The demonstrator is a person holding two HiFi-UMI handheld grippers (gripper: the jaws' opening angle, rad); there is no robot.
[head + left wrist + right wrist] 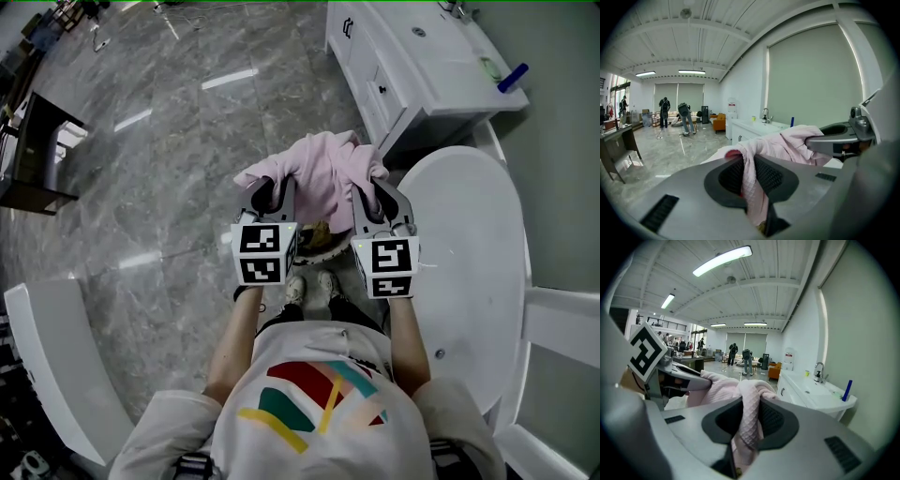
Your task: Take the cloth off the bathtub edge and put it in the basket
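- Nearest the head camera is the person's white shirt (319,403) with a coloured print. Both bare forearms reach forward from it.
- At the far left a dark desk (37,150) stands on the grey marbled floor (159,159).
- The left tongs (267,194) sit left of centre, with their marker cube (264,253) facing up. In the left gripper view the left tongs (749,174) are clamped on a fold of the pink cloth (787,143), and the quilted weave is pinched between the dark pads.
- The cloth (323,169) is off the bathtub edge. It is bunched and stretched between the two pairs of tongs, over the floor just left of the tub.
- Under the cloth, just ahead of the person's shoes (311,286), a brownish woven rim shows, seemingly the basket (321,240). Whether the cloth touches it cannot be told.
- The right tongs (372,194) carry their own cube (387,267). In the right gripper view the right tongs (749,417) are closed on another fold of the cloth (750,397), which hangs down between the pads.
- The white oval bathtub (469,272) lies at the right, beside the right arm.
- Beyond the tub, a white vanity's tabletop (422,56) holds a sink and a blue object (513,77).
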